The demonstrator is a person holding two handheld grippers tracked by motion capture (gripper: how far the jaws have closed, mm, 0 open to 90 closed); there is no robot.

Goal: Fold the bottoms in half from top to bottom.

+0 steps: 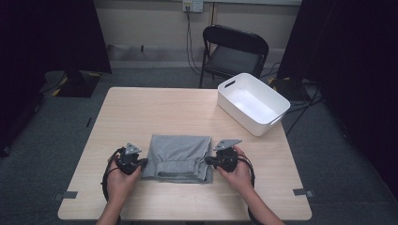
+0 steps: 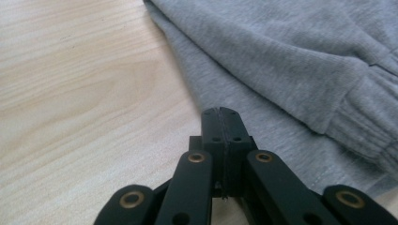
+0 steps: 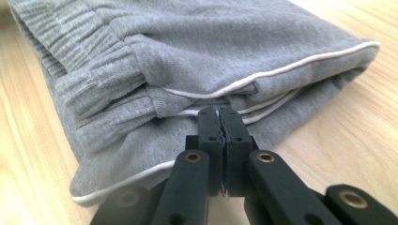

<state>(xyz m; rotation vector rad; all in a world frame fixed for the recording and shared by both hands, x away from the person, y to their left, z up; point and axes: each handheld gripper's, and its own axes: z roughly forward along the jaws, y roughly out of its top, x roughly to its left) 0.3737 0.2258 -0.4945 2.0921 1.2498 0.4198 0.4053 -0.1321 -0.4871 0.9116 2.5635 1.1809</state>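
Note:
A folded grey garment (image 1: pixel 178 157) with ribbed cuffs and white piping lies at the near middle of the wooden table (image 1: pixel 155 108). My left gripper (image 1: pixel 143 162) rests at its left edge, held in a hand. In the left gripper view the jaws of the left gripper (image 2: pixel 220 112) stand shut, tips on the border of the grey cloth (image 2: pixel 281 61), and no fabric shows between them. My right gripper (image 1: pixel 208 160) sits at the garment's right edge. Its tips (image 3: pixel 218 112) are shut too, pressed against the piped fold of the cloth (image 3: pixel 187 56).
A white plastic bin (image 1: pixel 267 87) with handle slots stands empty at the table's far right corner. A black folding chair (image 1: pixel 234 47) stands behind the table, with cables on the floor near it. Bare tabletop lies beyond the garment and to its left.

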